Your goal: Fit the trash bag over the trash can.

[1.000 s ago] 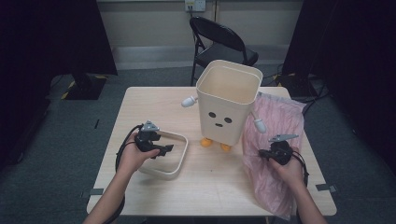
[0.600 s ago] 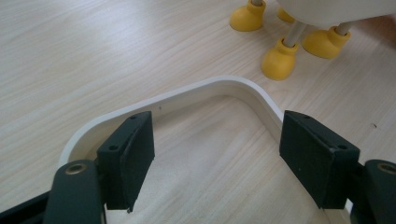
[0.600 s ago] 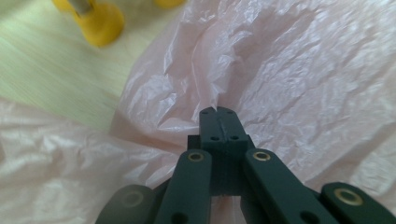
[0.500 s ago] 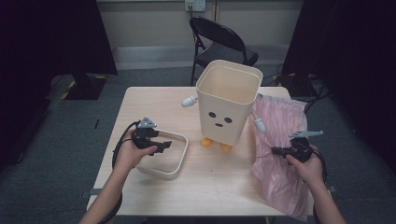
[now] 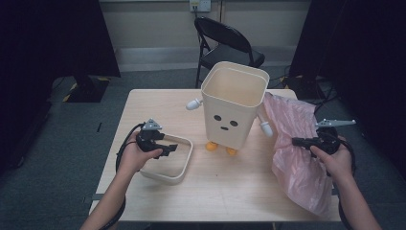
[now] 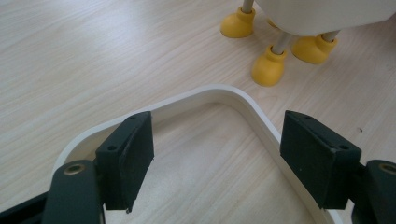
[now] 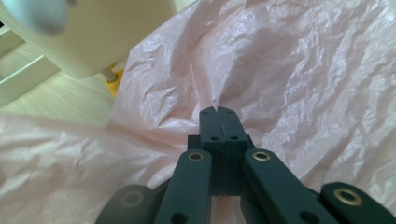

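A cream bin shaped like a robot (image 5: 234, 103), with a face, stubby arms and yellow feet (image 6: 268, 70), stands mid-table. A cream rectangular rim (image 5: 184, 160) lies flat to its left. My left gripper (image 5: 171, 148) hovers open above that rim (image 6: 243, 100), jaws wide apart with nothing between them. A crumpled pink plastic bag (image 5: 297, 153) lies at the table's right side. My right gripper (image 5: 296, 141) is shut on a pinch of the bag (image 7: 280, 84), lifting a fold of it at the jaw tips (image 7: 218, 112).
A black folding chair (image 5: 225, 40) stands behind the wooden table (image 5: 220, 191). The bag hangs over the table's right edge. Dark curtains flank the room on both sides, and bare tabletop lies in front of the bin.
My right gripper has moved to the right and slightly up, pulling the pinched bag outward. My left gripper has shifted a little left, still over the rim.
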Available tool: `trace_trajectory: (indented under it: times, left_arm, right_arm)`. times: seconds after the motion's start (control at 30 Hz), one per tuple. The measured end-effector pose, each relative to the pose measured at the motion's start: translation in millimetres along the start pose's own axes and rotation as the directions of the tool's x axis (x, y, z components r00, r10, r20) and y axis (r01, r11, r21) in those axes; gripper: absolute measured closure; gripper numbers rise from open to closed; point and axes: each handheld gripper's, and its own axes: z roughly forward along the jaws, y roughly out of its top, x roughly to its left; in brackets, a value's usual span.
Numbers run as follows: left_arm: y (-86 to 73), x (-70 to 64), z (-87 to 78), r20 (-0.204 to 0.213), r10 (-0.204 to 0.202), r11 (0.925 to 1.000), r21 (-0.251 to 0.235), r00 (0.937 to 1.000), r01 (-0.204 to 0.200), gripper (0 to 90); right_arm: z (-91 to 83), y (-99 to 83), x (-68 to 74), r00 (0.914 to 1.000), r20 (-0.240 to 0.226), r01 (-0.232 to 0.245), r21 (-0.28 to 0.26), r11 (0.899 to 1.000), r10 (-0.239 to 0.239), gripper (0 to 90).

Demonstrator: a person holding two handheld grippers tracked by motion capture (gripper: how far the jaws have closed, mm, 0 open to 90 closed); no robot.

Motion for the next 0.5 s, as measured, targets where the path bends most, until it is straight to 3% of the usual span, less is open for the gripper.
trace_trajectory:
  times: [0.1,0.27,0.5]
  left_arm:
    - [0.5,-0.2,-0.7,-0.001,-0.013,0.9999,-0.005,0.9999,0.013,25.8]
    - [1.9,0.6,-2.6,0.001,0.001,1.0,-0.009,1.0,-0.001,25.8]
    - [4.6,-0.5,-3.9,-0.002,-0.006,0.9999,-0.012,1.0,0.006,25.8]
  right_arm:
    - [-6.2,6.6,1.4,1.0,-0.003,0.007,-0.009,1.0,-0.007,90.0]
    - [-14.7,16.5,1.1,0.9997,-0.007,0.022,-0.023,0.999,-0.023,90.0]
    - [-37.6,35.6,2.1,0.999,-0.006,0.044,-0.061,0.997,-0.044,90.0]
